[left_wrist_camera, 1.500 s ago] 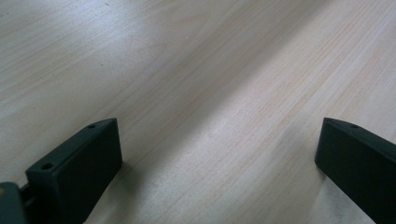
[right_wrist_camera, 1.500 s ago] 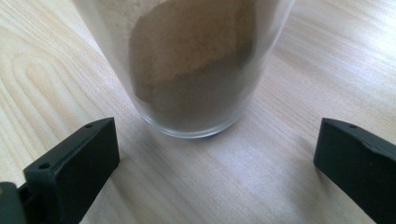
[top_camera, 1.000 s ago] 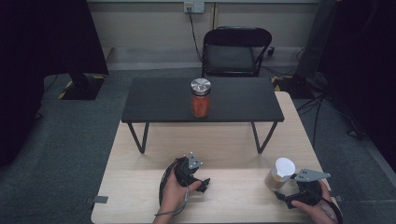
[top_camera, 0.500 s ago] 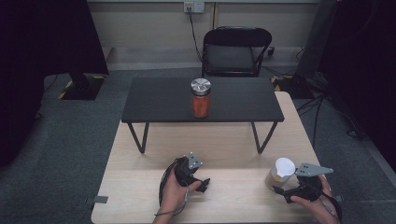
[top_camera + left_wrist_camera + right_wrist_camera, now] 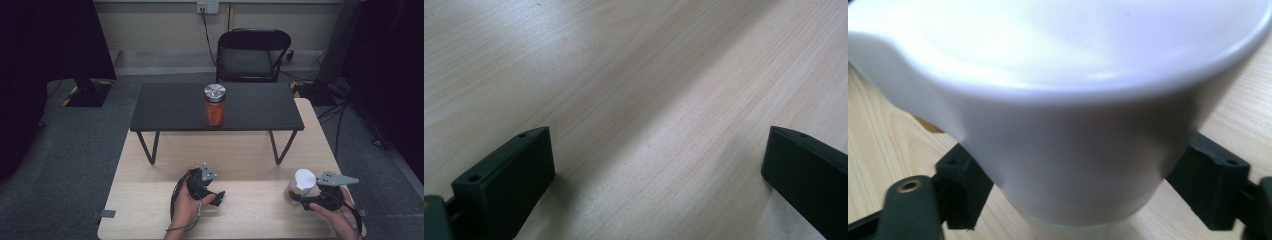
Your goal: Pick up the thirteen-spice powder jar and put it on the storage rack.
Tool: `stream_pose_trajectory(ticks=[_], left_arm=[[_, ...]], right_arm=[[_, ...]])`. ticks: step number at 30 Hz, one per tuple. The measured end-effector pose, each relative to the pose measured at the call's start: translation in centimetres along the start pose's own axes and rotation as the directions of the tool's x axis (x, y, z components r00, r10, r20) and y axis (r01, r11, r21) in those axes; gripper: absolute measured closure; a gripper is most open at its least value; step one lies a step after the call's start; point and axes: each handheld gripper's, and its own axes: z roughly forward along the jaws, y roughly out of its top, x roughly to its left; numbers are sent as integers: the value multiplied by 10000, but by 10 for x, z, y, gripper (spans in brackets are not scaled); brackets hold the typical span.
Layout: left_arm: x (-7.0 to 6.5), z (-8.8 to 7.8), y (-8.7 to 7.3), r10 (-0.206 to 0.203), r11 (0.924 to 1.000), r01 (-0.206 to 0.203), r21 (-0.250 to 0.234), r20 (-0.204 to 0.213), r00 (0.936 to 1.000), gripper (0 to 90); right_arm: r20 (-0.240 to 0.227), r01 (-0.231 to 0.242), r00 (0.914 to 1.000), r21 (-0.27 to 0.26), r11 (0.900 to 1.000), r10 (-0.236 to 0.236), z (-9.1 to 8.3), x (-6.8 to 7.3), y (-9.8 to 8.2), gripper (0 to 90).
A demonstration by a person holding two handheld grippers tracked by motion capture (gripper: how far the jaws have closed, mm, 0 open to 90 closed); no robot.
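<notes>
A white spouted cup point(image 5: 304, 181) stands on the pale wooden table point(image 5: 250, 160) at the front right. My right gripper point(image 5: 296, 197) reaches it from the right, its jaws pressed against both sides of the cup's lower wall point(image 5: 1073, 165). The cup's spout points left in the right gripper view. My left gripper point(image 5: 219, 196) rests low at the front middle, held in a hand. It is open over bare wood point(image 5: 659, 150), with nothing between its jaws.
A jar point(image 5: 215, 106) with orange contents and a metal lid stands on a low black table point(image 5: 165, 107) across the wooden table's far half. A black chair point(image 5: 252, 55) sits behind it. Cables trail on the grey floor at the right.
My right hand and its grey plate have shifted slightly up at the cup. The cup and my left gripper stay where they were.
</notes>
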Motion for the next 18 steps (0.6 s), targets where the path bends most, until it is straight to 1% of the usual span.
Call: stream_pose_trajectory(ticks=[2,6,10,18], left_arm=[[0,0,0,3,10000,-3,0,-1,10000,0],[0,0,0,2,10000,-2,1,0,10000,0],[0,0,0,2,10000,-2,1,-1,10000,0],[0,0,0,6,10000,-6,3,-1,10000,0]], right_arm=[[-57,-59,10000,-176,9998,58,0,-1,-3,235],[-213,-64,9998,-332,9994,57,1,-3,-5,273],[-115,17,9999,-424,9991,-21,1,-1,-7,285],[157,422,9990,-367,9984,-417,0,6,-4,303]])
